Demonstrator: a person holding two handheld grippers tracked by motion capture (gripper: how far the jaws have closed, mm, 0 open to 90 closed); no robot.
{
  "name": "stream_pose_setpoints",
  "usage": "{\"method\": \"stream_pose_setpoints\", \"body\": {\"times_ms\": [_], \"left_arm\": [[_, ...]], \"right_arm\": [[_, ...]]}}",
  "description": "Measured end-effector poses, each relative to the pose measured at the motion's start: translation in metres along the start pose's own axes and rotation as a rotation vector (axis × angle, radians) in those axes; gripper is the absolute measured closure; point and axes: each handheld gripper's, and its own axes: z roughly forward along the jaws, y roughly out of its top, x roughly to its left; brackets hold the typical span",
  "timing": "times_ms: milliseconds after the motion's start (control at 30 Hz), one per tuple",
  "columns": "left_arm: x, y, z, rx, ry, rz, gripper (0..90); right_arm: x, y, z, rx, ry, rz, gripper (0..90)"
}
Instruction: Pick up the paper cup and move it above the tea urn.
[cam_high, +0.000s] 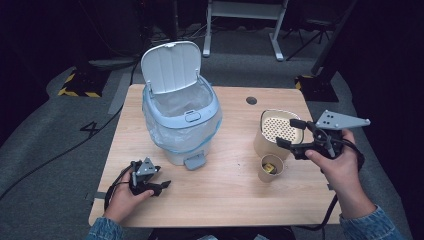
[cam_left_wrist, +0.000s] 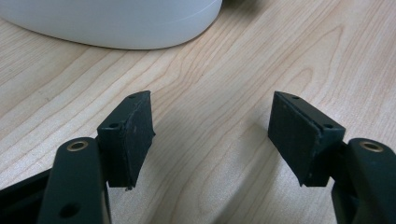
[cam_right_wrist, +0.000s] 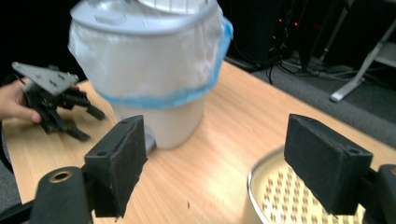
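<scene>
Below right gripper (cam_high: 291, 134) fingers, large cup (cam_high: 276, 131), untouched

Number 4 marked on grey floor (cam_high: 90, 128), left of table (cam_high: 230, 200).

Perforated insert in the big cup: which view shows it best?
High view. The perforated insert shows whole from above inside the big paper cup, with the open right gripper over it. The right gripper view catches a blurred part of it at the bottom right, partly behind one of the fingers. The left gripper view looks at the table.
</scene>
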Motion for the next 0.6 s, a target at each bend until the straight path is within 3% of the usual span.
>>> {"method": "stream_pose_setpoints", "body": {"times_ms": [200, 367, 600], "left_arm": [[0.000, 0.000, 0.000, 0.000, 0.001, -0.006, 31.4], [0.000, 0.000, 0.000, 0.000, 0.000, -0.004, 31.2], [0.000, 0.000, 0.000, 0.000, -0.002, -0.006, 30.8]], "right_arm": [[-0.012, -0.048, 0.002, 0.060, -0.030, 0.039, 20.1], [-0.020, -0.090, 0.011, 0.105, -0.004, 0.084, 17.4], [-0.015, -0.122, 0.023, 0.135, -0.010, 0.087, 17.9]]}}
